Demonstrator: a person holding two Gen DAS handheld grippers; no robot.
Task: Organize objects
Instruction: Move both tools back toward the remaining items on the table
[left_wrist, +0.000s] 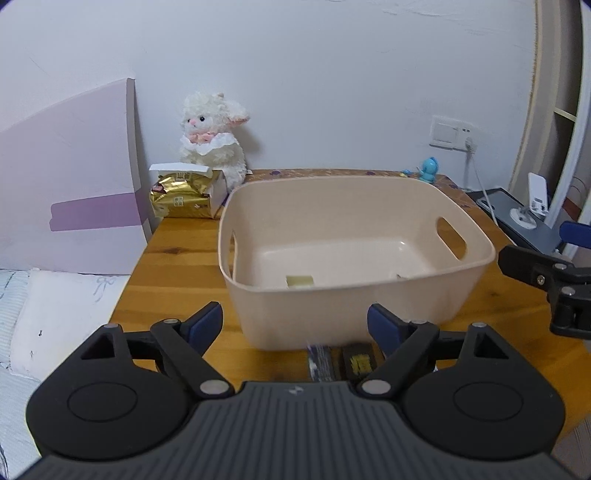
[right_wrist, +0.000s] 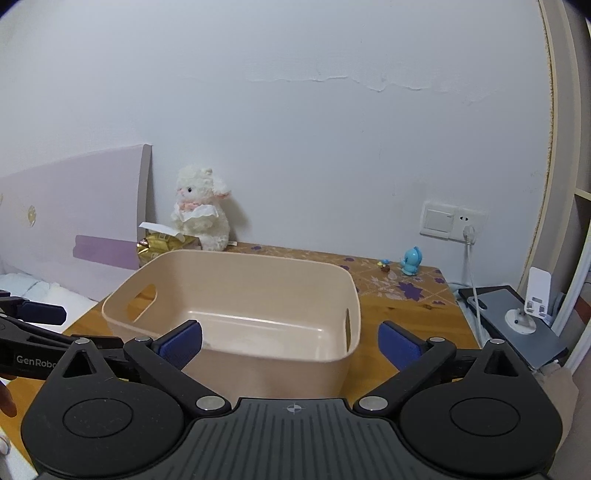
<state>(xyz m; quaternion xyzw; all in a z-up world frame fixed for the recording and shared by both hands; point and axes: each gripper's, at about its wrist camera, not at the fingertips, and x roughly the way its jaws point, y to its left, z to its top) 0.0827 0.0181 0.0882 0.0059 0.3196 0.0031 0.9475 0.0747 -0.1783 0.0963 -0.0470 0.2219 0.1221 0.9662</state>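
Observation:
A beige plastic bin (left_wrist: 436, 302) (right_wrist: 303, 373) with handle slots stands in the middle of the wooden table (left_wrist: 177, 254). A small pale-yellow item (left_wrist: 300, 281) lies on its floor. My left gripper (left_wrist: 295, 325) is open in front of the bin's near wall, with nothing between its blue pads. Two small dark packets (left_wrist: 341, 361) lie on the table just under it. My right gripper (right_wrist: 290, 343) is open too, held above the bin's near right corner and empty. From the left wrist view, part of the right gripper shows at the right edge.
A white plush lamb (left_wrist: 214, 136) and a gold snack bag in a white box (left_wrist: 184, 195) sit at the table's back left. A blue toy figure (right_wrist: 412, 262) stands at the back right by a wall socket. A bed with a pillow (left_wrist: 55, 314) lies left; a dark tablet (right_wrist: 517, 325) right.

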